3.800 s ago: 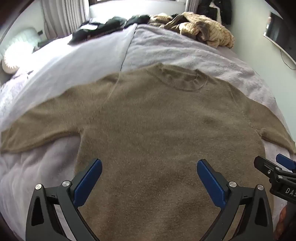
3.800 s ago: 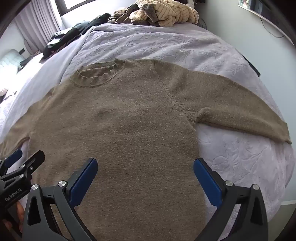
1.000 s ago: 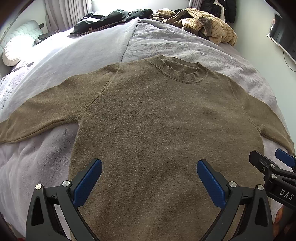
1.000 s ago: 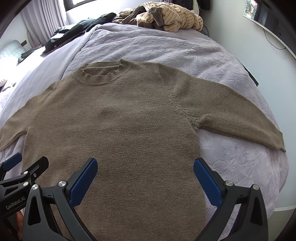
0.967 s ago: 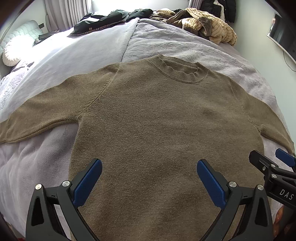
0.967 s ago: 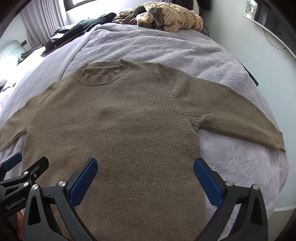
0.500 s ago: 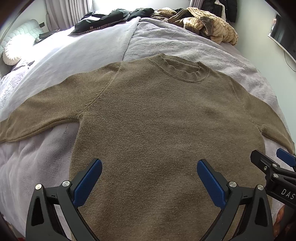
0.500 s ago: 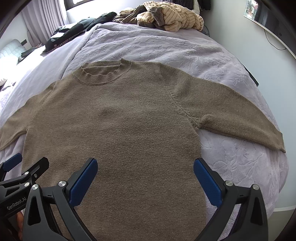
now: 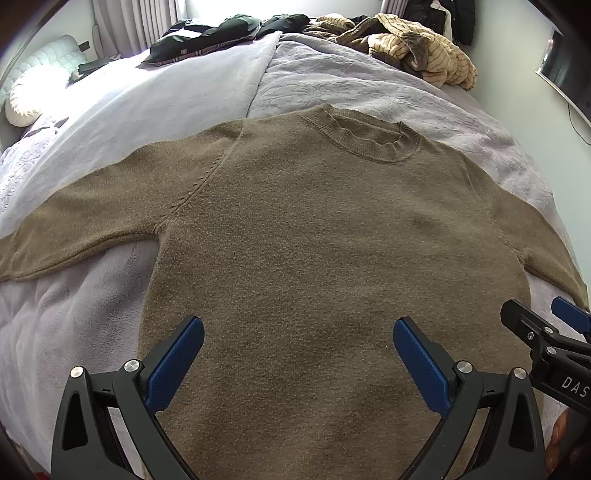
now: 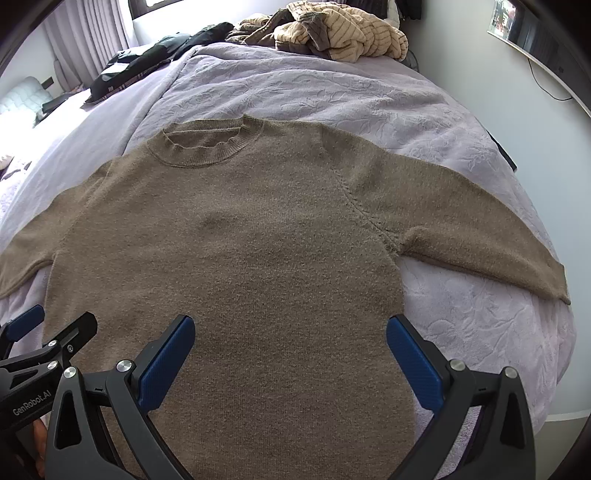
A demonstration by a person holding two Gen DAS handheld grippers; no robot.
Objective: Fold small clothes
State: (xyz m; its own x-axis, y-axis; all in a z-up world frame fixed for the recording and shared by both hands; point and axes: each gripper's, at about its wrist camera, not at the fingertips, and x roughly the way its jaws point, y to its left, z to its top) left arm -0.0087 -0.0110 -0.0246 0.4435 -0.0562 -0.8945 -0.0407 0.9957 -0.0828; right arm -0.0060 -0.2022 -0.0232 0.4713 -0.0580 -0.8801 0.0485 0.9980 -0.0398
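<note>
Brown knit sweater (image 9: 332, 258) — flat, unfolded, sleeves outspread

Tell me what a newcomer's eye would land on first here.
First, the brown sweater spread flat across the lilac bedspread, both sleeves out. Next, the open left claw and right claw over its lower half. Last, the heap of clothes at the far end.

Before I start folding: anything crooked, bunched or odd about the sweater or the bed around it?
Nothing stands out. The brown sweater lies flat and face up on the bed, both sleeves spread outward, collar at the far end. Both grippers, left and right, are open above its lower part. Other clothes are piled at the far edge, apart from it.
</note>
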